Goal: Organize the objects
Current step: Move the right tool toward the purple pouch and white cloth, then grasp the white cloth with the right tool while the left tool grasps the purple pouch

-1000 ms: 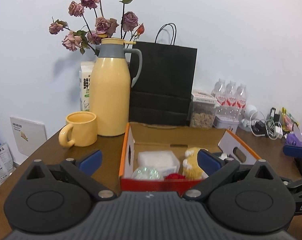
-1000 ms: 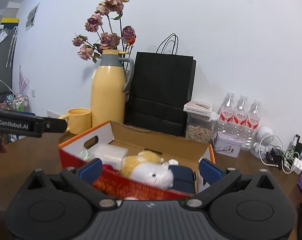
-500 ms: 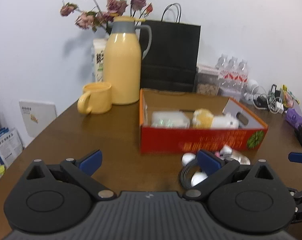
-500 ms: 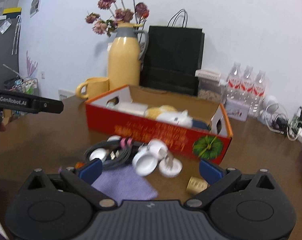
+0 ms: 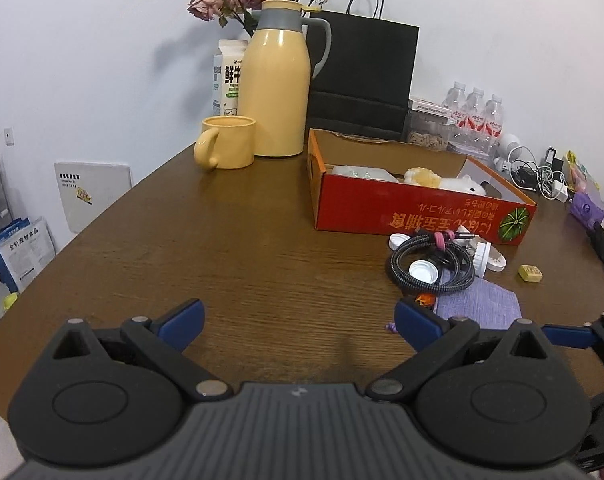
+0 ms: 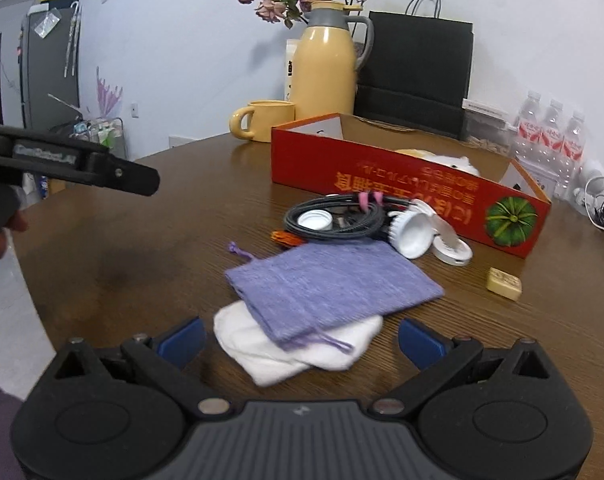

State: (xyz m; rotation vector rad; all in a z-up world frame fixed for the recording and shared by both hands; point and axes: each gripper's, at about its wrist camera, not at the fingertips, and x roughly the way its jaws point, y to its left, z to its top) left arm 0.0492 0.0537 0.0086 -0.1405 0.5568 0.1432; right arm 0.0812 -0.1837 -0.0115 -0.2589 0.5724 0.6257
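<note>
A red cardboard box (image 5: pixel 418 210) (image 6: pixel 382 184) stands on the brown table (image 5: pixel 222 264) and holds a plush toy (image 5: pixel 442 180) and a white packet. In front of it lie a coiled dark cable (image 5: pixel 430 264) (image 6: pixel 334 220), white lids (image 6: pixel 414 232), a small tan block (image 5: pixel 530 273) (image 6: pixel 504 278), and a purple drawstring pouch (image 6: pixel 334 284) (image 5: pixel 478 304) on top of a white cloth (image 6: pixel 286 348). My left gripper (image 5: pixel 298 320) is open over bare table, left of the pile. My right gripper (image 6: pixel 302 336) is open, with the white cloth and pouch edge between its fingers, untouched.
At the back stand a yellow thermos jug (image 5: pixel 276 84), a yellow mug (image 5: pixel 226 142), a milk carton (image 5: pixel 226 76), a black paper bag (image 5: pixel 366 76), dried roses and water bottles (image 5: pixel 476 118). Chargers and cables (image 5: pixel 542 176) crowd the right edge. The left gripper's body (image 6: pixel 70 160) reaches in at the left of the right wrist view.
Both grippers have pulled back and away from the box. The cable, lids, pouch and cloth in front of the box have come into view. Both stay open.
</note>
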